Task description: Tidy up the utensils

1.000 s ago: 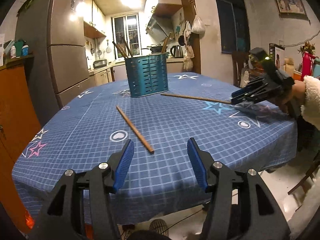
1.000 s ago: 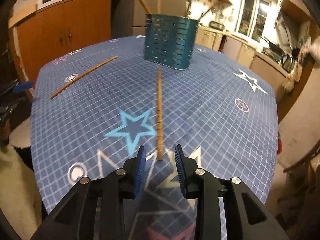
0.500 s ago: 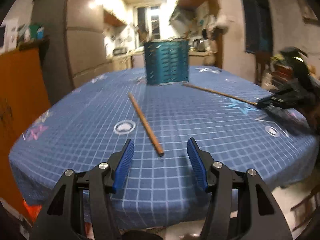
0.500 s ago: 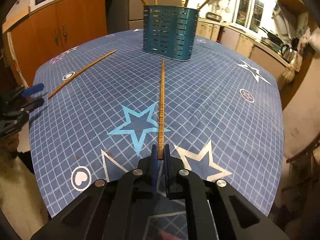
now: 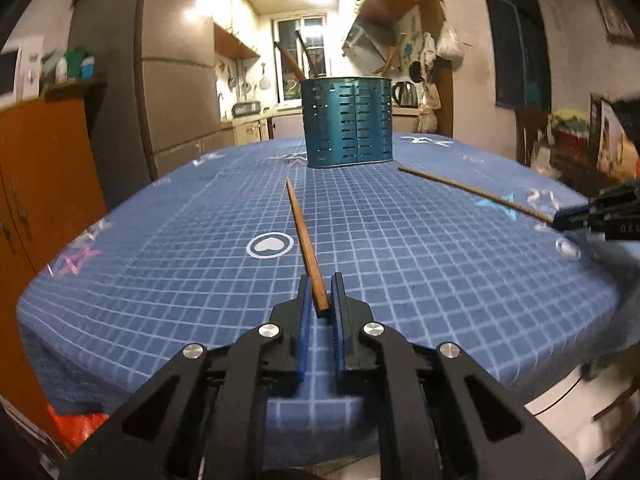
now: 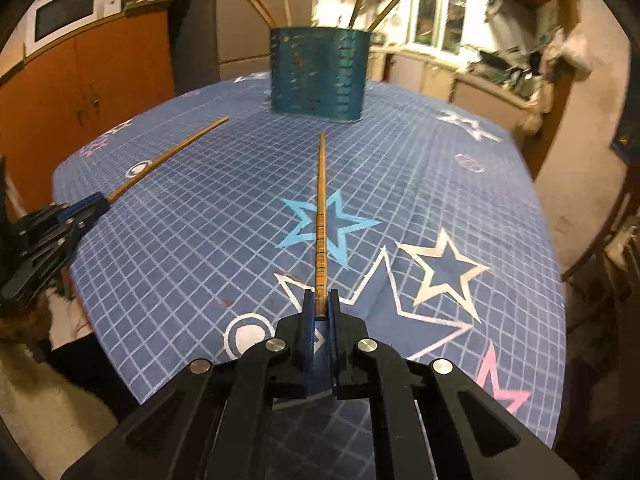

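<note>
Two wooden chopsticks lie on the blue star-patterned tablecloth (image 5: 400,264). My left gripper (image 5: 320,284) is closing on the near end of the plain chopstick (image 5: 302,228), and its blue pads touch both sides. My right gripper (image 6: 320,298) is shut on the near end of the banded chopstick (image 6: 321,200), which points at the teal slotted utensil holder (image 6: 318,76). The holder (image 5: 347,122) stands at the far side with several sticks leaning in it. Each gripper also shows in the other's view: the right gripper (image 5: 560,218) at the right edge, the left gripper (image 6: 102,204) at the left.
Orange cabinets (image 6: 92,92) with a microwave (image 6: 68,10) on top and a grey fridge (image 5: 176,92) stand beyond the table's left side. A kitchen counter with a kettle (image 5: 406,94) lies behind the holder. A wooden chair (image 6: 600,248) stands past the right edge.
Both grippers went from open to closed around a chopstick end, the right one first, the left one only now. The left gripper dropped lower and closer to its chopstick.
</note>
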`<action>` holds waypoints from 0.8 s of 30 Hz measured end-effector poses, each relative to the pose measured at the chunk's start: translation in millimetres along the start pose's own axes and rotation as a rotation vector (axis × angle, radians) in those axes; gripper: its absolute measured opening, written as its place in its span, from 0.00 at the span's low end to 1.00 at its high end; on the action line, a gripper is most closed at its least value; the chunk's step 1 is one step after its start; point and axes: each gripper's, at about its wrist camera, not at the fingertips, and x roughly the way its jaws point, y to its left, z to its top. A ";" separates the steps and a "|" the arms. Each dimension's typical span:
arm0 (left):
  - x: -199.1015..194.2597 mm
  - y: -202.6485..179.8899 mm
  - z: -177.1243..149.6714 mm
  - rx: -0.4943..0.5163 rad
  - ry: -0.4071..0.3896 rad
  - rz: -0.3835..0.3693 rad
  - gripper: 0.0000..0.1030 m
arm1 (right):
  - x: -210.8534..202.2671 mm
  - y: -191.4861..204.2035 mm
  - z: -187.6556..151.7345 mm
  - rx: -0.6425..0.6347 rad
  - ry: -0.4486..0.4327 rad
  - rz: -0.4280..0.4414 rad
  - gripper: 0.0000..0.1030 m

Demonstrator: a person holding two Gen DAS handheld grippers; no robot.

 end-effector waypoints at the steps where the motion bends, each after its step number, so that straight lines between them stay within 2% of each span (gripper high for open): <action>1: -1.0 -0.1 -0.8 0.007 -0.004 0.003 0.08 | -1.2 0.6 -1.3 0.014 -0.009 -0.005 0.07; 3: -3.3 0.3 -2.9 0.031 -0.011 0.013 0.11 | -4.4 0.4 -6.2 0.071 -0.029 0.007 0.08; 6: -6.3 4.1 -6.6 0.102 -0.032 0.041 0.12 | -11.9 7.5 -15.1 0.090 -0.061 -0.004 0.08; 11: 1.9 42.4 -3.9 0.069 0.017 0.120 0.12 | -18.5 23.2 -24.1 0.117 -0.107 -0.010 0.08; 13: -3.5 47.9 -5.0 0.058 0.014 0.083 0.11 | -20.8 30.6 -28.1 0.107 -0.136 -0.028 0.09; 14: -6.7 46.4 -6.2 0.067 0.002 0.065 0.11 | -21.9 33.7 -30.4 0.108 -0.145 -0.039 0.13; 16: -10.3 36.4 -9.9 0.143 -0.027 0.070 0.11 | -26.9 38.2 -36.4 0.126 -0.175 -0.069 0.42; 19: -11.2 32.1 -14.2 0.180 -0.045 0.058 0.12 | -33.6 42.7 -42.5 0.130 -0.208 -0.096 0.46; 24: -8.6 49.2 -10.5 0.131 -0.059 0.062 0.11 | -33.5 53.7 -43.9 0.062 -0.200 -0.126 0.46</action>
